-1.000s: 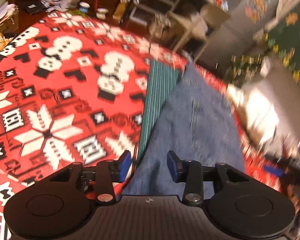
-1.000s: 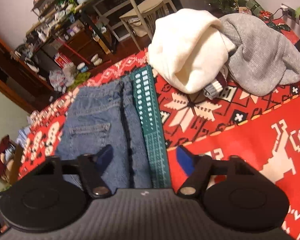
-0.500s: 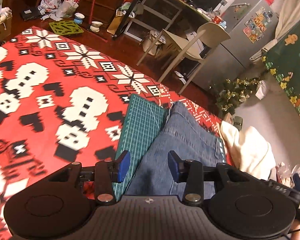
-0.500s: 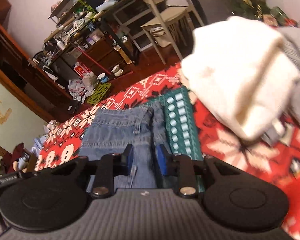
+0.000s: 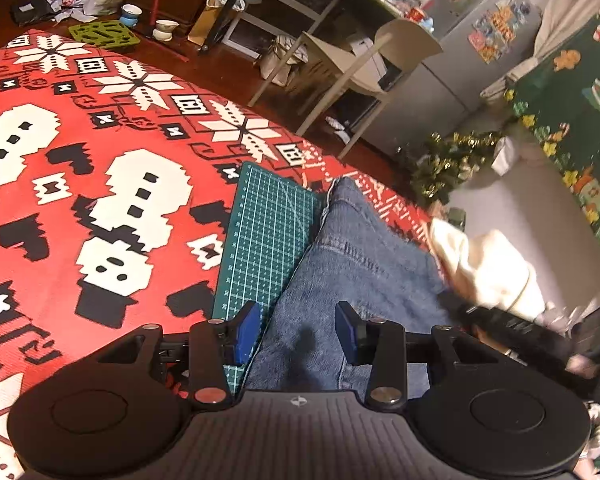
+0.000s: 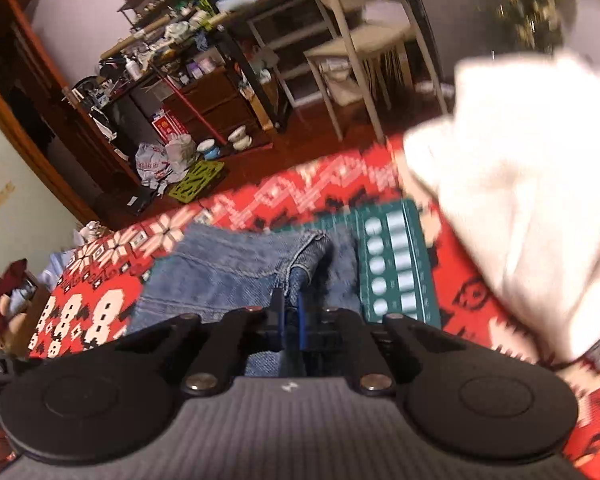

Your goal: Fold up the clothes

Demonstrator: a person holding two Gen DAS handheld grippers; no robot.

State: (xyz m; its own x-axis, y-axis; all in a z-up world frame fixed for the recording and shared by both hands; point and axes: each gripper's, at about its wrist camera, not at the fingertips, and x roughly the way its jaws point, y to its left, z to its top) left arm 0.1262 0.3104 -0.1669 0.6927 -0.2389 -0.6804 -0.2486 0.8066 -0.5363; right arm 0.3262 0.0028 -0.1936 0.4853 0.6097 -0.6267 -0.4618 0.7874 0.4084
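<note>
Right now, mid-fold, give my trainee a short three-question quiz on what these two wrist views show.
1. True or false: the left gripper is open above the jeans.
2. What is the right gripper shut on?
A. the white garment
B. the jeans
C. the green mat
3. Fill in: the jeans lie partly on the green ____.

Key: 1 true; 2 B; 3 mat.

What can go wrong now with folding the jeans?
1. The right gripper pinches only a thin ridge of the jeans, so the denim may slip out.
2. The left gripper is open above the jeans, so one side may drag.
3. The cream garment lies close and could get caught.
</note>
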